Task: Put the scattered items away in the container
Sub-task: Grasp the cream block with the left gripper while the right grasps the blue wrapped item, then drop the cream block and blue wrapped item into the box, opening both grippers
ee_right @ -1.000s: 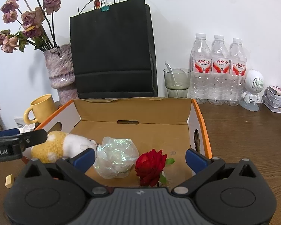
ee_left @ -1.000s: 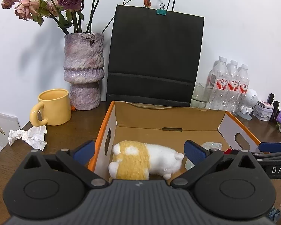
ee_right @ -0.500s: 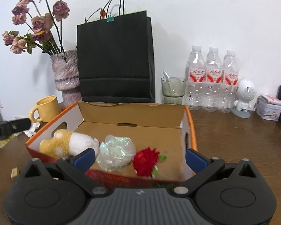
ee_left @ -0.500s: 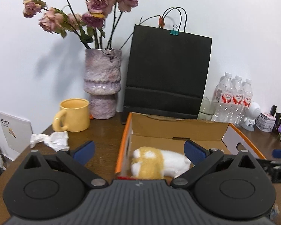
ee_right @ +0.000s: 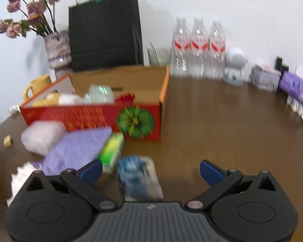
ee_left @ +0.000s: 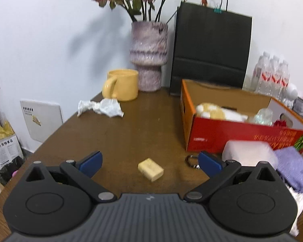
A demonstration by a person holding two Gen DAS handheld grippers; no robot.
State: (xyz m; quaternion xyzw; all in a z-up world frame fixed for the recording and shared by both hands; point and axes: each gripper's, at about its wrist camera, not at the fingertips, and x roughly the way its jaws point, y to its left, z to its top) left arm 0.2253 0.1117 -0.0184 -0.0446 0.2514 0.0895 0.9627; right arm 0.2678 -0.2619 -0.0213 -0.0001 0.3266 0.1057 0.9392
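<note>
Left gripper point(ee_left: 149, 159) wide, empty; yellow block point(ee_left: 150, 169) lies on the table left of the box point(ee_left: 232, 133), dead ahead between the fingers, long axis diagonal. Right gripper point(ee_right: 150, 168) wide, empty, over blue packet point(ee_right: 138, 178).

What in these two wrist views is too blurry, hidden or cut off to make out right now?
- Blue packet, right wrist view: motion blur hides its print, and its near end is behind the right tongs.
- Box floor, left wrist view: hidden behind its red front wall.
- Purple cloth, left wrist view: cut off by the edge.
- Metal ring, left wrist view: too small to identify.
</note>
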